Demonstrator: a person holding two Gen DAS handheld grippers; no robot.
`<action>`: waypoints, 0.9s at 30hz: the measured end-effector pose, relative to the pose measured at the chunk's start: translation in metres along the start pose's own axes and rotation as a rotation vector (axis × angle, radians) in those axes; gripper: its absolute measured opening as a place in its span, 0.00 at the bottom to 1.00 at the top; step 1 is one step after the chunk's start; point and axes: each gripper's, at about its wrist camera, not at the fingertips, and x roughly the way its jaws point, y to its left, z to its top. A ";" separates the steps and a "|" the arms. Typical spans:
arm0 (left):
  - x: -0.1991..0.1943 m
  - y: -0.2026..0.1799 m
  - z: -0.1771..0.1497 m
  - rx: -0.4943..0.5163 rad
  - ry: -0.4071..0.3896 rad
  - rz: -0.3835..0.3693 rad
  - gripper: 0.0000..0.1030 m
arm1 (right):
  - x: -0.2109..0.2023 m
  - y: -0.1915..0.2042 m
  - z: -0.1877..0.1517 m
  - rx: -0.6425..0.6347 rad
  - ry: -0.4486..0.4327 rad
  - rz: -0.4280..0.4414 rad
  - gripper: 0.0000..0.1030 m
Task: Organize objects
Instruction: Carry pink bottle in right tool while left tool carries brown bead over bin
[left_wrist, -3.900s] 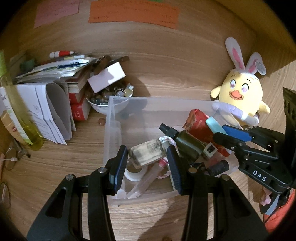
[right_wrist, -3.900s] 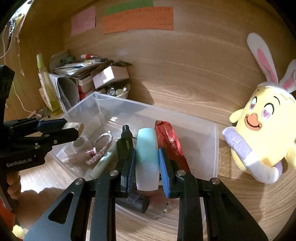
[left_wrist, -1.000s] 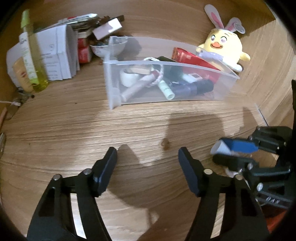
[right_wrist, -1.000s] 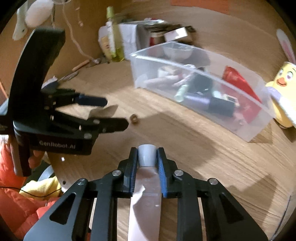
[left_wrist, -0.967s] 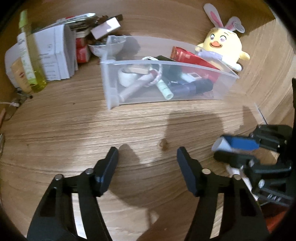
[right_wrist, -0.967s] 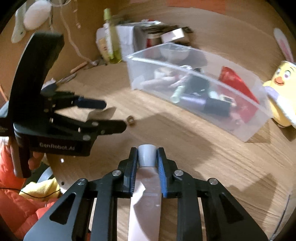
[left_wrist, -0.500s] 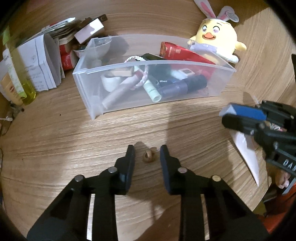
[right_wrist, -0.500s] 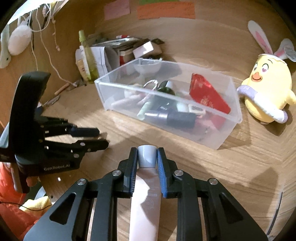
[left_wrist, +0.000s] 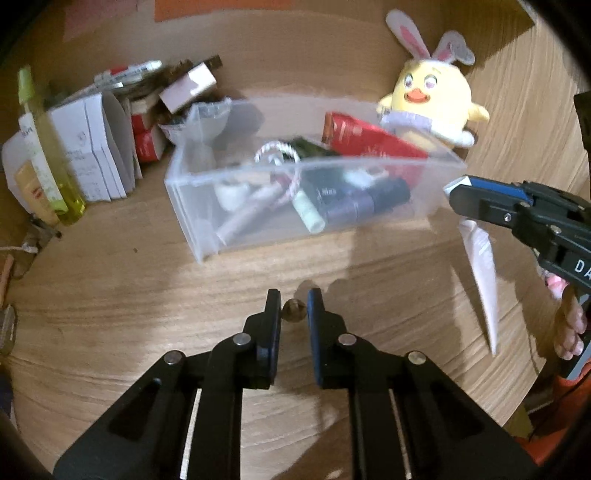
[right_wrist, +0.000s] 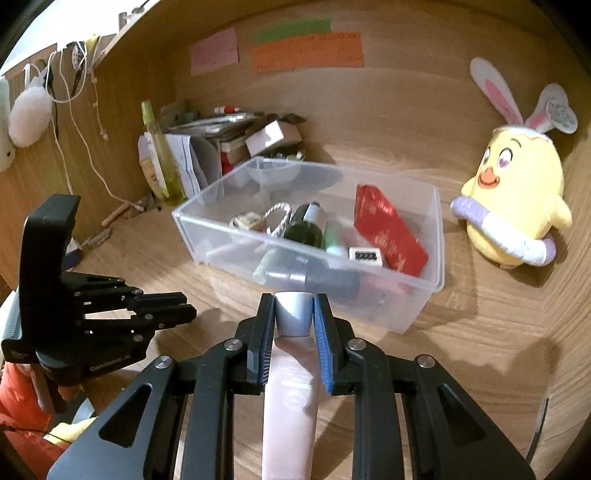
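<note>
Pinching a small brown bead (left_wrist: 294, 309) just in front of the clear bin (left_wrist: 258, 236), the left gripper (left_wrist: 293, 308) likely gathers strays, while the right gripper (right_wrist: 294, 314) clamps a pink tube (right_wrist: 291, 391) nearby for binning.

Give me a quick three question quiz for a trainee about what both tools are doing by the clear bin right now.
1. True or false: the right tool is shut on a pink tube by its silver cap.
2. Multiple choice: the left tool is closed around A) a red packet, B) a small brown bead, C) a green bottle.
3. Fill the gap: the plush chick sits ____ the clear bin, not in it.

Key: 1 true; 2 B; 3 beside.
</note>
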 end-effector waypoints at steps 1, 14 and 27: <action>-0.003 0.000 0.003 -0.002 -0.013 0.001 0.13 | -0.001 0.000 0.002 -0.002 -0.007 -0.002 0.19; -0.039 0.011 0.033 -0.037 -0.162 0.017 0.13 | -0.027 0.004 0.029 -0.015 -0.121 -0.017 0.19; -0.058 0.017 0.061 -0.051 -0.252 0.028 0.13 | -0.055 0.008 0.060 -0.036 -0.245 -0.043 0.19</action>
